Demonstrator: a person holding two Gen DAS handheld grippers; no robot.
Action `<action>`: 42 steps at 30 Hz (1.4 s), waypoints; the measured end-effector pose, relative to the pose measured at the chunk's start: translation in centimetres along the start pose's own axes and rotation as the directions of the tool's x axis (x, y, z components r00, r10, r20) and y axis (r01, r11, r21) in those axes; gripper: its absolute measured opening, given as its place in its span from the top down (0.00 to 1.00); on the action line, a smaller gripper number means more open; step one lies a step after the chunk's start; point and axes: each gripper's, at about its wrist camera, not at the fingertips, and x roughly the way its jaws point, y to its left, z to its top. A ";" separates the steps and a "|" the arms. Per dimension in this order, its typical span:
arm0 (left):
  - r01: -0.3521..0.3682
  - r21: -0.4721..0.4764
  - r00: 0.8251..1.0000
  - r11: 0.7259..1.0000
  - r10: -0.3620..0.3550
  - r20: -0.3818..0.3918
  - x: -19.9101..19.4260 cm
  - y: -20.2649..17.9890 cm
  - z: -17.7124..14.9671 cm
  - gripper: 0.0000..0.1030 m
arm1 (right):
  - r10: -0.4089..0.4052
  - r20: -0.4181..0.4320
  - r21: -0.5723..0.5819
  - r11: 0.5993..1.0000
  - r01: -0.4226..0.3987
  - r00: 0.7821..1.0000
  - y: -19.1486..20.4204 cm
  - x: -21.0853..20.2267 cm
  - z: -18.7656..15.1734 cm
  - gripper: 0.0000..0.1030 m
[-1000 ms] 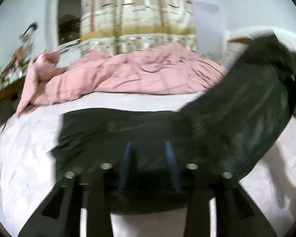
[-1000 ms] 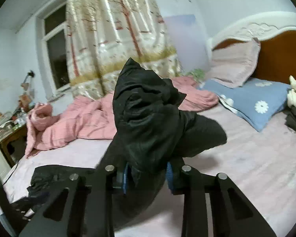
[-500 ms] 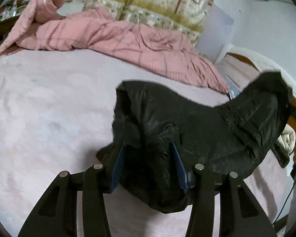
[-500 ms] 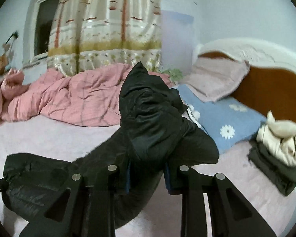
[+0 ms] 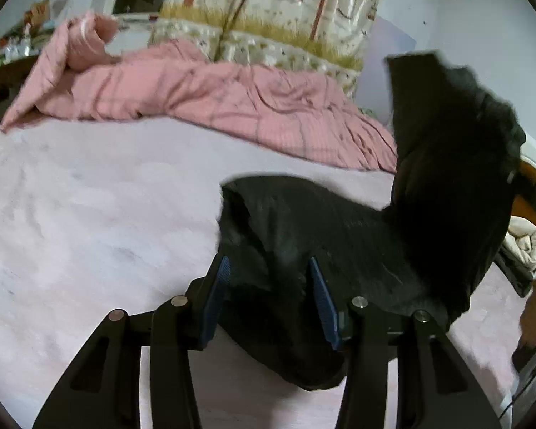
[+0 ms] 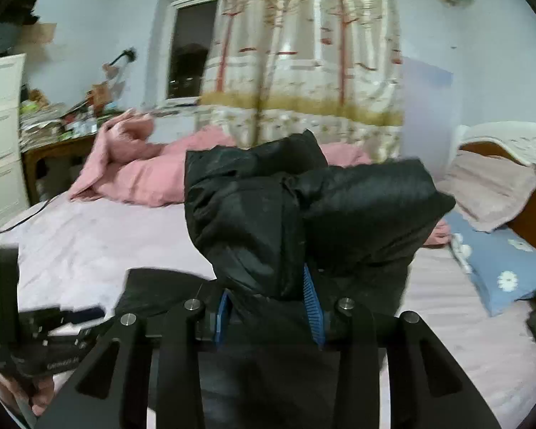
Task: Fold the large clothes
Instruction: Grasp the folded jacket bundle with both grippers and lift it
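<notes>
On the bed (image 5: 89,221), starting at the far left, a cluttered side table (image 6: 53,143) and a rumpled pink quilt (image 5: 203,96) lie well behind the work area and play no part in it. Next along, the left gripper (image 5: 268,286) has its fingers pinching a bunched edge of the black jacket (image 5: 339,236), low over the sheet. That garment runs rightward from this grip, partly resting on the bed and then rising steeply. At its raised end the right gripper (image 6: 268,300) has its fingers closed on a gathered wad of the same jacket, held clear of the bed so that the fabric mounds above the fingers. Further right, a blue flowered pillow (image 6: 500,264) and a small stack of other clothes (image 5: 521,246) sit near the headboard (image 6: 518,143); that stack appears already folded. Judged progress: early to middle; the jacket is gripped at two points and lifted, but no flat, finished fold is visible, so laying out, folding over and smoothing all remain. Faint lettering shows on the left gripper's body in the right wrist view, too blurred to read; no other labels are legible.
</notes>
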 end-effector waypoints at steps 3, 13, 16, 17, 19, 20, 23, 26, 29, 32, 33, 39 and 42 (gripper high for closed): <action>-0.019 -0.016 0.999 1.000 0.019 0.041 -1.2 0.8 0.8 0.56 | 0.046 -0.045 -0.071 0.996 -0.049 0.998 3.0 0.9 -1.3 0.59; -0.033 -0.060 0.991 0.998 0.040 0.128 -4.2 3.1 2.2 0.56 | 0.250 -0.093 -0.002 0.968 -0.251 0.964 5.9 1.2 -5.8 0.22; -0.030 -0.052 0.990 0.998 0.037 0.139 -4.6 2.9 2.4 0.56 | 0.236 -0.069 0.009 0.972 -0.236 0.969 5.3 0.0 -6.3 0.22; -0.027 -0.046 0.989 0.999 0.034 0.142 -4.8 2.7 2.4 0.56 | 0.230 -0.051 0.025 0.973 -0.229 0.972 4.6 -0.7 -6.4 0.22; -0.023 -0.028 0.988 0.999 0.027 0.149 -5.1 2.0 2.4 0.56 | 0.212 -0.023 0.051 0.976 -0.211 0.977 3.4 -2.1 -6.5 0.22; -0.023 -0.016 0.988 1.000 0.026 0.154 -5.2 1.6 2.4 0.56 | 0.187 0.004 0.072 0.980 -0.186 0.982 2.3 -3.0 -6.5 0.22; -0.018 0.029 0.986 0.999 0.012 0.165 -5.6 0.0 2.3 0.55 | 0.076 0.078 0.120 0.989 -0.085 0.994 -0.7 -5.0 -6.1 0.22; 0.009 0.081 0.986 0.997 -0.022 0.168 -5.7 -1.6 2.2 0.52 | -0.028 0.070 0.155 0.988 0.017 0.997 -3.8 -4.5 -4.5 0.27; 0.053 0.140 0.984 0.989 -0.076 0.161 -5.3 -3.5 2.0 0.44 | -0.001 0.008 0.188 0.982 -0.001 1.000 -6.0 -2.1 -2.5 0.47; 0.109 0.174 0.981 0.979 -0.134 0.141 -4.2 -5.0 1.9 0.42 | 0.051 -0.033 0.205 0.978 -0.043 0.998 -6.9 -0.1 -1.1 0.56; 0.125 0.175 0.980 0.977 -0.150 0.133 -3.7 -5.4 1.8 0.42 | 0.066 -0.044 0.207 0.977 -0.056 0.997 -7.0 0.4 -0.8 0.57; 0.183 0.125 0.982 0.975 -0.188 0.032 -1.1 -6.1 0.3 0.83 | 0.161 -0.110 0.177 0.974 -0.140 0.981 -5.6 4.2 0.9 0.63; 0.204 0.111 0.979 0.973 -0.205 -0.007 -2.2 -6.1 0.5 0.90 | 0.192 -0.153 0.170 0.971 -0.166 0.969 -4.4 6.3 1.3 0.64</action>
